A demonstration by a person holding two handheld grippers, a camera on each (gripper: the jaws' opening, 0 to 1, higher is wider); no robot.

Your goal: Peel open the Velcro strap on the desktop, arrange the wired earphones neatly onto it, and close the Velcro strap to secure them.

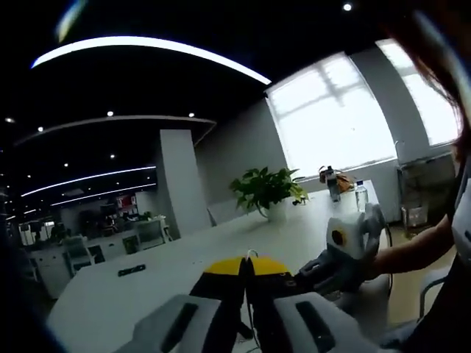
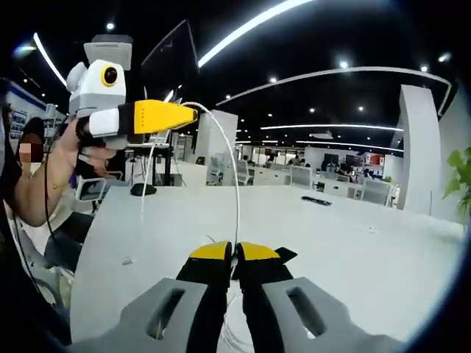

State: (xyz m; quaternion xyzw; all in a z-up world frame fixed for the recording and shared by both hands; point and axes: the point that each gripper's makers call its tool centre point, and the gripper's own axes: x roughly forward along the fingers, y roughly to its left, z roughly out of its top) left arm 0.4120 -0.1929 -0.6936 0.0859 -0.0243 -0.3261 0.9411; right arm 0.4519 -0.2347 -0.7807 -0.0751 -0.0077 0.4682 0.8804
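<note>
My left gripper (image 1: 245, 263) is shut, with the thin white earphone cable (image 1: 251, 254) showing at its yellow tips. In the right gripper view it (image 2: 193, 114) is held high at the upper left by a hand. From there the earphone cable (image 2: 237, 191) arcs down into my right gripper (image 2: 235, 254), which is shut on it just above the white table (image 2: 353, 250). Another strand hangs from the left gripper down to the tabletop. A short black strip (image 2: 316, 200), possibly the Velcro strap, lies far out on the table (image 1: 131, 271). The right gripper (image 1: 303, 276) sits low beside the left jaws.
A potted plant (image 1: 266, 190) and bottles (image 1: 360, 193) stand at the table's far end by the window. A dark round object (image 2: 143, 190) rests near the table's left edge. A person's arm (image 1: 412, 246) reaches in from the right. Office desks and chairs lie beyond.
</note>
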